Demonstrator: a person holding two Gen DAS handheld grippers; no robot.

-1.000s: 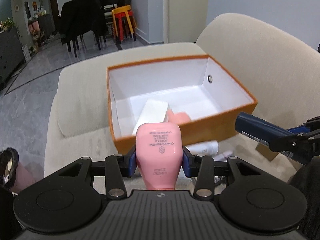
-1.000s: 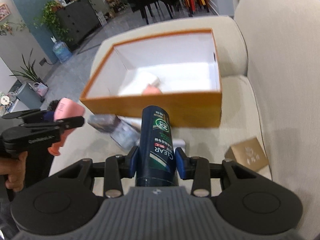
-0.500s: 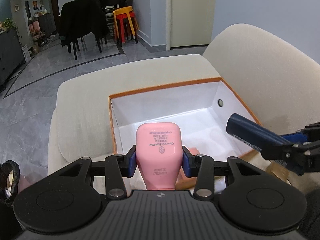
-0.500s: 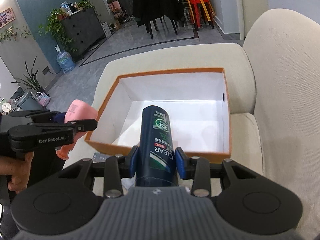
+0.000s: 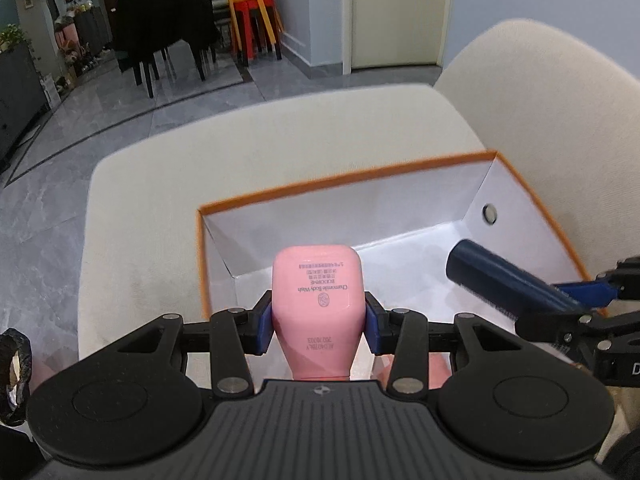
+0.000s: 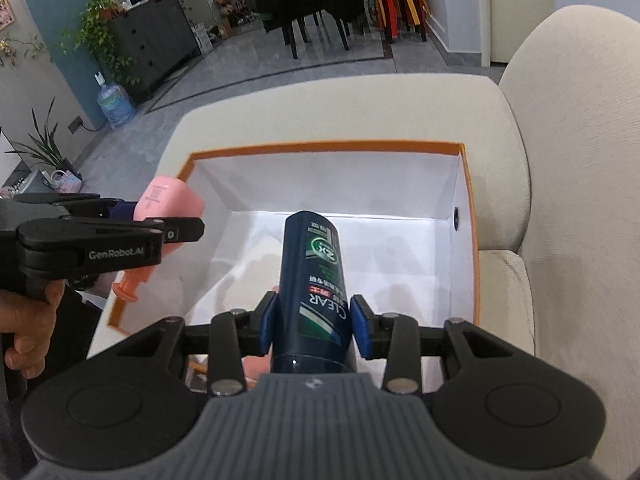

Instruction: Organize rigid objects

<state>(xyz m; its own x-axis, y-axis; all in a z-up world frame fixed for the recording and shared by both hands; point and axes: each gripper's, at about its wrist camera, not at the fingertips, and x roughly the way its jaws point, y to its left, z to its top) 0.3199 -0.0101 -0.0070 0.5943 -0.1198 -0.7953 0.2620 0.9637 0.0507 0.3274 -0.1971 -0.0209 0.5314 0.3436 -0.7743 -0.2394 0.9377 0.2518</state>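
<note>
The left hand-held gripper (image 5: 319, 320) was clamped on a pink body wash bottle (image 5: 318, 300), held above the left part of an orange box (image 6: 474, 248) with a white inside. The right hand-held gripper (image 6: 312, 326) was clamped on a dark blue CLEAR bottle (image 6: 314, 272), over the box's middle. The box sat on a cream sofa (image 6: 560, 140).

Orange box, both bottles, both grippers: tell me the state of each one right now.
Orange box: open, no lid, sitting on the sofa.
Pink bottle: held over the box, cap end toward the camera.
Dark blue bottle: held over the box.
Left gripper: shut on the pink bottle.
Right gripper: shut on the dark blue bottle.
</note>
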